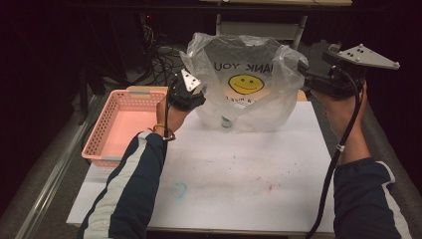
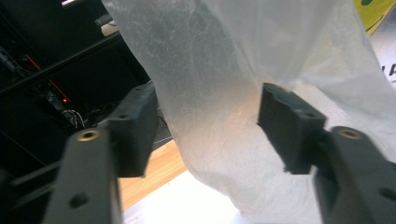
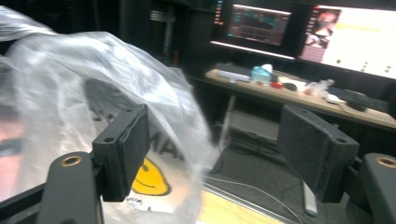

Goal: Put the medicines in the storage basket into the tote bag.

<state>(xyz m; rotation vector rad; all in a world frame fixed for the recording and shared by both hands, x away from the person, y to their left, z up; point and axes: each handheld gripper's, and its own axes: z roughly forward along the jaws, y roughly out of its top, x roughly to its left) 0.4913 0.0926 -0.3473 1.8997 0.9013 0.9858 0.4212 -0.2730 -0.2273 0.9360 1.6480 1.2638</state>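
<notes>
Jaws of the left gripper (image 2: 205, 133) are standing wide apart, with a fold of the clear plastic bag (image 1: 244, 87) hanging between them — contact unclear. The right gripper (image 3: 212, 154) is gaping wide too, its jaws holding nothing, the bag just beside its left jaw. The bag is standing at the far edge of the white table (image 1: 239, 169), beside the pink basket (image 1: 99, 134).
</notes>
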